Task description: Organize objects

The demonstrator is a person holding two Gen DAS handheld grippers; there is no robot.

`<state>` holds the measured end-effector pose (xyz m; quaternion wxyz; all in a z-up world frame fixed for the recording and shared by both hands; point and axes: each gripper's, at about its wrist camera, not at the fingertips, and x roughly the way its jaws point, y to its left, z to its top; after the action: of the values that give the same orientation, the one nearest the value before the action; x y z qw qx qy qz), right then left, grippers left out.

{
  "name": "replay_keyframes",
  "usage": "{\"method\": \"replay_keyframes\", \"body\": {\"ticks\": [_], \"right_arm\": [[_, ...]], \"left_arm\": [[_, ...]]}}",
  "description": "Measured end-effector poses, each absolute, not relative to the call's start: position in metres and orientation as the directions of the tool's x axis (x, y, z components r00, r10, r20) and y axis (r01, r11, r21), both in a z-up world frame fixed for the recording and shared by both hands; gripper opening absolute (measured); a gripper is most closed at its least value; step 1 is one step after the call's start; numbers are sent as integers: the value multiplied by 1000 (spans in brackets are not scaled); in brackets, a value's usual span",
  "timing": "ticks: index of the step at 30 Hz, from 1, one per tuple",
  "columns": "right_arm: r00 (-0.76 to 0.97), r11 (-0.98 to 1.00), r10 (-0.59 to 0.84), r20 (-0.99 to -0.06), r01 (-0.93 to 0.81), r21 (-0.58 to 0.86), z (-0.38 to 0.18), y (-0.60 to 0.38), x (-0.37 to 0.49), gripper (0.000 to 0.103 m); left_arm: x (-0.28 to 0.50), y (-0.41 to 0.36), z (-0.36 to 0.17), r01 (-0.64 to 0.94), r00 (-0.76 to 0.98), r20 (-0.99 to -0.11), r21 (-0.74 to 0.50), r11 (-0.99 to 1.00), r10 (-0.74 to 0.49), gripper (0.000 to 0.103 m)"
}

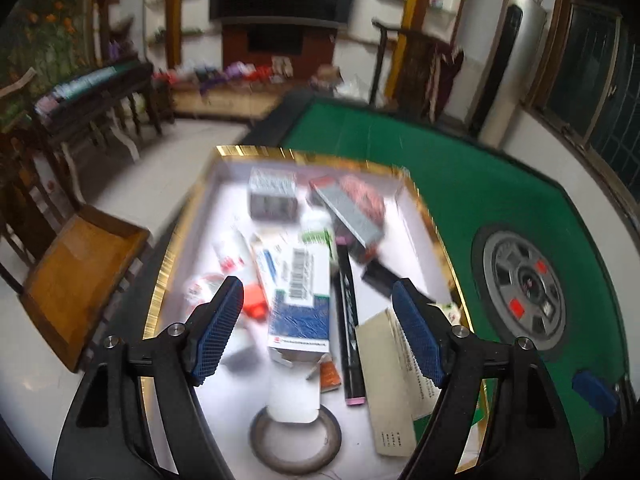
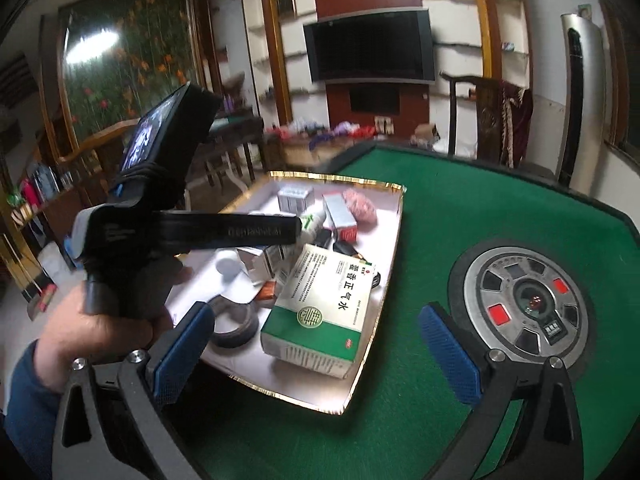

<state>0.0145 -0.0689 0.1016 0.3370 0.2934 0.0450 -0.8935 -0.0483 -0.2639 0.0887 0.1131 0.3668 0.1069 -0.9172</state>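
The left gripper hangs over the tray at the frame's centre with its blue pads spread wide and nothing between them pressed; below the gap lie a blue-and-white box with a barcode, a black marker to its right, and a tape ring at lower centre; a grey box sits at the tray's far end, blurred. In the right wrist view the right gripper is spread to its widest, empty, above the tray's near edge; a green-and-white box lies in the tray's near right corner; a hand at lower left holds the left gripper over the tray; the green table fills the right, its round hub right of centre.
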Motion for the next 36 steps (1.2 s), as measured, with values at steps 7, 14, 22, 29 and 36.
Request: {"method": "replay_keyframes", "body": {"ticks": [7, 14, 22, 29, 36], "right_arm": [[-602, -752, -620, -503, 640, 159, 106, -40, 35, 103], [-559, -735, -631, -538, 652, 185, 95, -36, 43, 103], [-546, -728, -625, -557, 665, 165, 89, -37, 55, 103], [-547, -725, -616, -567, 676, 136, 84, -40, 62, 103], [-545, -722, -615, -570, 680, 129, 82, -40, 64, 103]], "left_arm": [[10, -246, 119, 336, -769, -577, -1, -942, -273, 79], [40, -234, 82, 330, -705, -639, 90, -940, -309, 79], [71, -243, 86, 351, -740, -601, 36, -936, -301, 79], [87, -241, 91, 393, -743, -553, 96, -914, -377, 79], [101, -241, 100, 426, -749, -511, 116, -897, -421, 79]]}}
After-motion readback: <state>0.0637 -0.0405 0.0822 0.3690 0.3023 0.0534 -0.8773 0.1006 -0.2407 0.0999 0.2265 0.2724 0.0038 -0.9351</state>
